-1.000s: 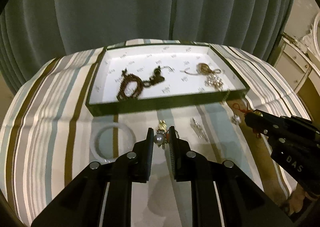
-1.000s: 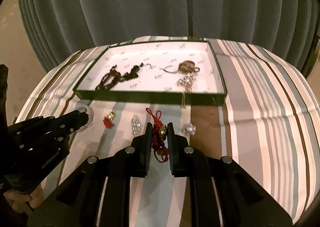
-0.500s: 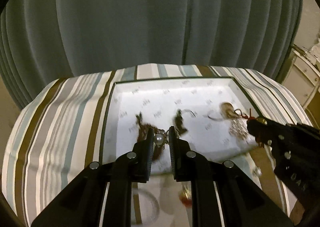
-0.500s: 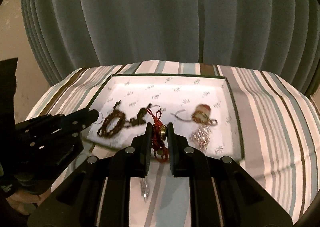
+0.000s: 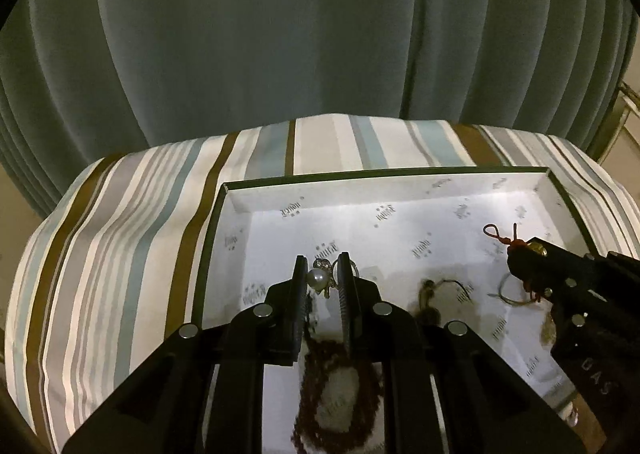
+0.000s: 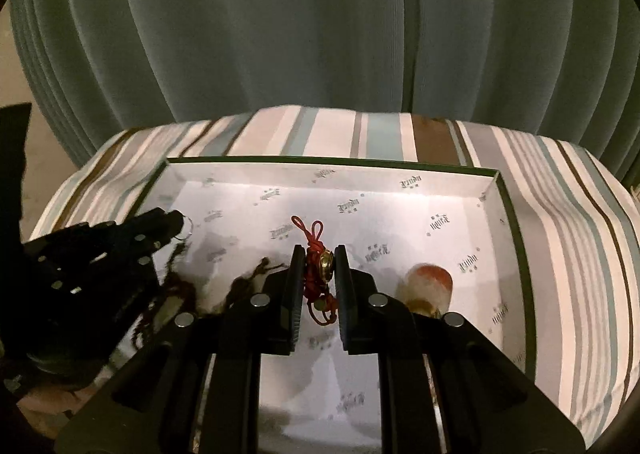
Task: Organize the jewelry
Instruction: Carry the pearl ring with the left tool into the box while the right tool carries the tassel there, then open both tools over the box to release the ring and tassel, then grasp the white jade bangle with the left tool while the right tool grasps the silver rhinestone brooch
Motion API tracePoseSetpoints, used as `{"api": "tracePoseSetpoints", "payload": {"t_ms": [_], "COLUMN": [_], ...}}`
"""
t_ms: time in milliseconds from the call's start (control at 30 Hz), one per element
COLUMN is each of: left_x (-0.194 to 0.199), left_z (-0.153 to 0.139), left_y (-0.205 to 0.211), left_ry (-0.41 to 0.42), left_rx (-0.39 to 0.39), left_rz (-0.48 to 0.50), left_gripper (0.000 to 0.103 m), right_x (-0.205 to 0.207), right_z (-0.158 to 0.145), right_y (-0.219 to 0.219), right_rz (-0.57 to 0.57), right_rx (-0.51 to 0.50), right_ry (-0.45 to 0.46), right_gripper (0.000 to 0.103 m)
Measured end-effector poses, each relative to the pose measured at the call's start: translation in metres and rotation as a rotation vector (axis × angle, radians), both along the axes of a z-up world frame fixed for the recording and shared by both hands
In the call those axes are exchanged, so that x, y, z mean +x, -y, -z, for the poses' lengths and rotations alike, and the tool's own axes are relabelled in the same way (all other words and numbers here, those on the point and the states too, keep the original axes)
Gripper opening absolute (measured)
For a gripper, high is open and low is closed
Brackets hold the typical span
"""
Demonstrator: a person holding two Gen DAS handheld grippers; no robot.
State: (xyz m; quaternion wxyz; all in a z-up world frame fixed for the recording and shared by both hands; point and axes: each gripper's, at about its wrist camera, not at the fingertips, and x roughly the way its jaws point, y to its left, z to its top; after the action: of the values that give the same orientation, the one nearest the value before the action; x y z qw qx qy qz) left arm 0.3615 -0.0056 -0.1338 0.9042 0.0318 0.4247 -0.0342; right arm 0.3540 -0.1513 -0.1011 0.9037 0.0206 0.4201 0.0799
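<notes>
My left gripper (image 5: 322, 268) is shut on a pearl brooch (image 5: 318, 278) and holds it above the left part of the white-lined tray (image 5: 400, 190). My right gripper (image 6: 318, 256) is shut on a red cord charm (image 6: 316, 266) with a gold bead, above the tray's middle (image 6: 332, 170). The right gripper also shows at the right of the left wrist view (image 5: 560, 278), the left gripper at the left of the right wrist view (image 6: 120, 246). A dark red bead bracelet (image 5: 340, 394) lies in the tray under my left gripper.
A dark hooked earring (image 5: 430, 294) and an orange-white stone pendant (image 6: 428, 286) lie in the tray. The tray sits on a striped cloth (image 5: 120, 254). Grey-green curtains (image 5: 320, 34) hang right behind the table.
Both grippers have lifted their pieces off the cloth and moved forward over the tray's front wall, now hovering over its inside.
</notes>
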Motion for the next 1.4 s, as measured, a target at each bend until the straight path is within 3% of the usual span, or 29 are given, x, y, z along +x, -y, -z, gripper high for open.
{"api": "tracePoseSetpoints", "payload": {"t_ms": [100, 167, 200, 267, 300, 533, 800, 1167, 1400], "left_x": [0.007, 0.01, 0.01, 0.01, 0.01, -0.011, -0.066, -0.149, -0.173], "left_z": [0.003, 0.005, 0.005, 0.007, 0.006, -0.01, -0.033, -0.01, 0.007], "left_y": [-0.002, -0.002, -0.002, -0.003, -0.003, -0.01, -0.03, -0.036, -0.039], "left_ry": [-0.015, -0.02, -0.023, -0.026, -0.022, 0.002, 0.042, -0.016, -0.038], "left_rx": [0.0, 0.008, 0.009, 0.007, 0.002, -0.026, -0.053, -0.064, -0.059], "left_rz": [-0.005, -0.008, -0.01, -0.017, -0.022, -0.02, -0.035, -0.035, -0.048], "left_gripper": [0.016, 0.02, 0.028, 0.046, 0.05, 0.05, 0.05, 0.069, 0.079], "right_x": [0.009, 0.013, 0.013, 0.012, 0.011, -0.014, -0.066, -0.147, -0.18], "right_z": [0.006, 0.009, 0.01, 0.011, 0.011, -0.007, -0.023, 0.006, 0.028], "right_y": [0.001, 0.002, 0.002, 0.002, 0.002, 0.007, 0.01, 0.011, 0.015], "right_rz": [0.006, 0.008, 0.009, 0.015, 0.016, 0.035, 0.032, -0.003, -0.002], "right_rx": [-0.005, -0.009, -0.011, -0.02, -0.021, 0.005, 0.022, -0.002, -0.001], "right_ry": [-0.026, -0.035, -0.035, -0.032, -0.029, 0.014, 0.047, -0.015, -0.06], "right_gripper": [0.017, 0.025, 0.03, 0.031, 0.031, 0.031, 0.031, 0.031, 0.031]}}
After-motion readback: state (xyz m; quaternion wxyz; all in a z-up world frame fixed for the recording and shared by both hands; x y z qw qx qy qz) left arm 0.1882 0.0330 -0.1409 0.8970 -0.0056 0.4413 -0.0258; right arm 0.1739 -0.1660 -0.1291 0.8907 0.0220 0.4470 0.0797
